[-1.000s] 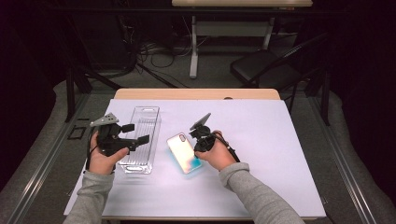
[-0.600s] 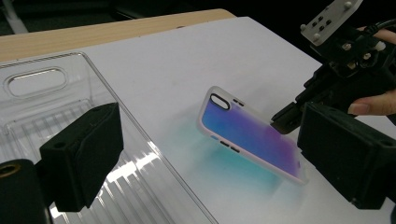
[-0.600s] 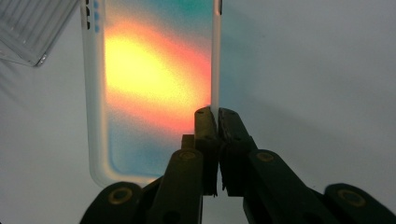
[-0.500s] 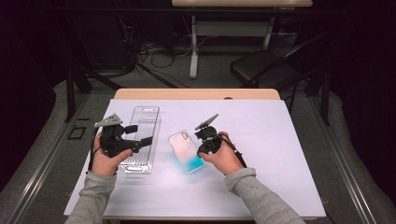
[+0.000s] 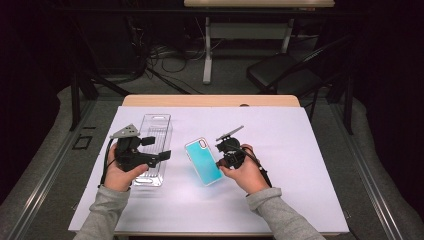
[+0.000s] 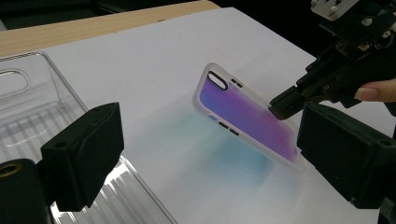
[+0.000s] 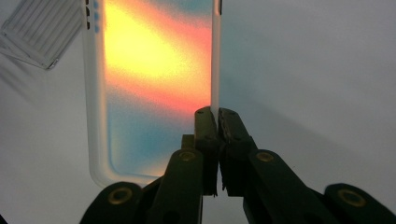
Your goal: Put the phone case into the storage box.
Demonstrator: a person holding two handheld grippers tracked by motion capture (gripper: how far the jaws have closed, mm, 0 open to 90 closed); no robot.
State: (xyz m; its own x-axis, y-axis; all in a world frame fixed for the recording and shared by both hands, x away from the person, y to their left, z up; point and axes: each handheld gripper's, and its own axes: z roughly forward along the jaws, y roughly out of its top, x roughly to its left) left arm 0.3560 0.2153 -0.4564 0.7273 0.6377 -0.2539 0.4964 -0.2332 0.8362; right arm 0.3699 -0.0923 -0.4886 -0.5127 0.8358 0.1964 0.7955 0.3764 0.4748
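Note:
A translucent phone case with a white rim and a teal-to-purple sheen is at the middle of the table. It is held tilted over the white sheet. My right gripper is shut on its right long edge. In the right gripper view the jaws pinch the rim of the case. My left gripper is open above the near end of a clear plastic tray. Its jaws point at the case and at my right gripper, with nothing between them.
A white sheet covers the tabletop, and a strip of bare wood shows at the far edge. The clear tray lies left of the case. A dark chair and table legs stand beyond the table.
My right gripper has shifted slightly to the right with the case, which has turned so that more of its teal face shows. The left gripper has barely moved.

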